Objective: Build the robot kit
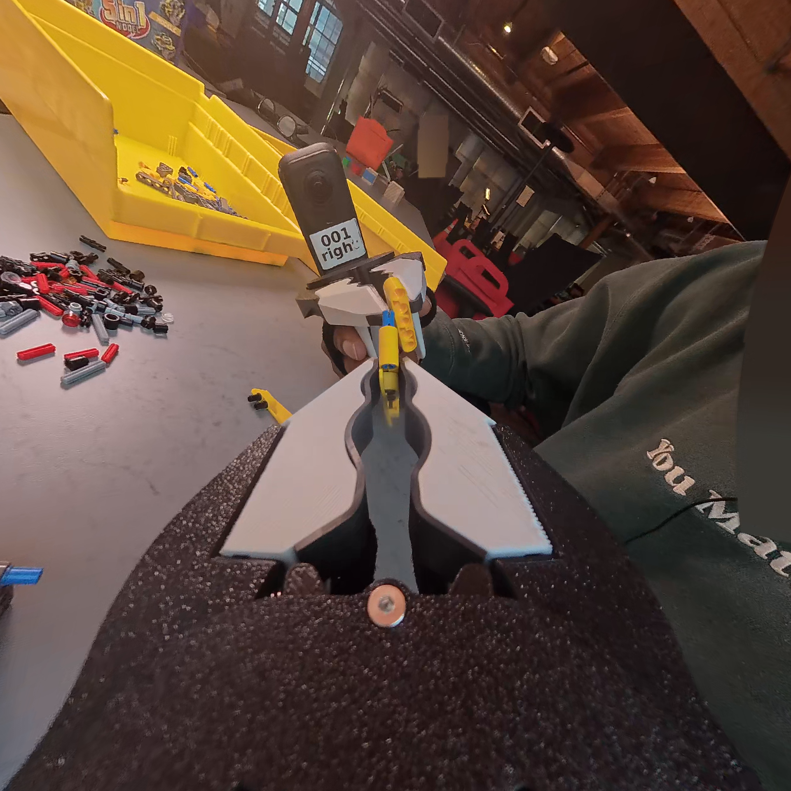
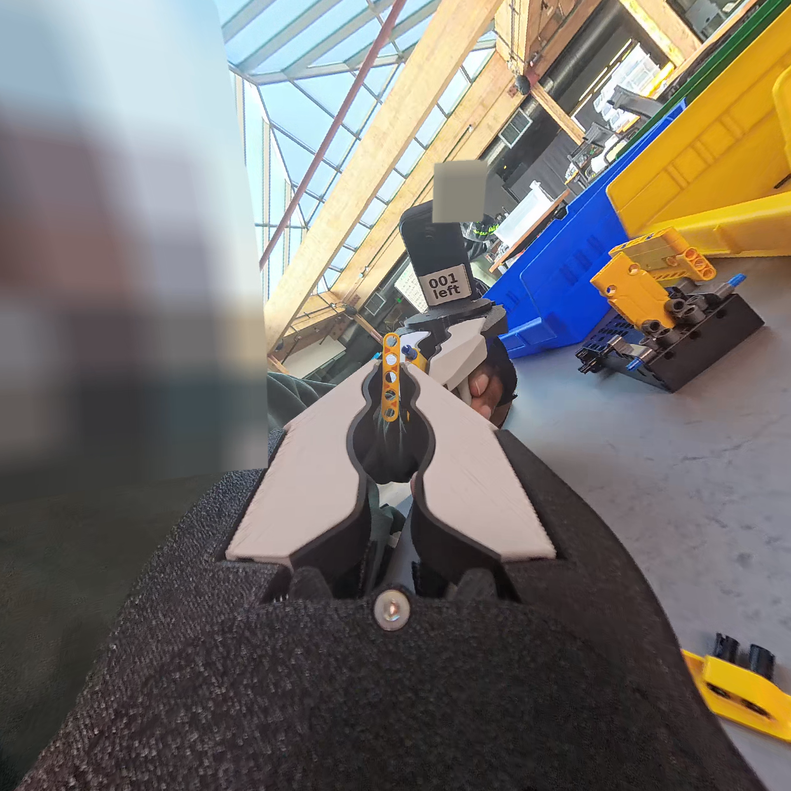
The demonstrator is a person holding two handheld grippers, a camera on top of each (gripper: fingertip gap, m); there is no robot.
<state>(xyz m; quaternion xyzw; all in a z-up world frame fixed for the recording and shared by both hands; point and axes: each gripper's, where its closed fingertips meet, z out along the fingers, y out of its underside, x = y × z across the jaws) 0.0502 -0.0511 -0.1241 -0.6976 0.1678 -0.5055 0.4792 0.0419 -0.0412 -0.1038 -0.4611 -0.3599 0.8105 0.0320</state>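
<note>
- Nearest stood the left gripper (image 1: 388,369), its jaws clamped on a yellow connector piece (image 1: 388,342) with a blue pin.
- Facing it, raised over the grey table (image 1: 192,342), the right gripper (image 2: 393,369) pinched a yellow holed beam (image 2: 391,376) against that piece.
- Loose bricks (image 1: 72,295) lay left; a yellow bin (image 1: 171,141) sat behind.

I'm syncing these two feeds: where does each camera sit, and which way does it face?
Left wrist view: sits on the left gripper, facing the right gripper, the yellow tray and a sleeve.
Right wrist view: sits on the right gripper, facing the left gripper, roof beams and a hand.
Shared: both grippers meet over the yellow pieces.
</note>
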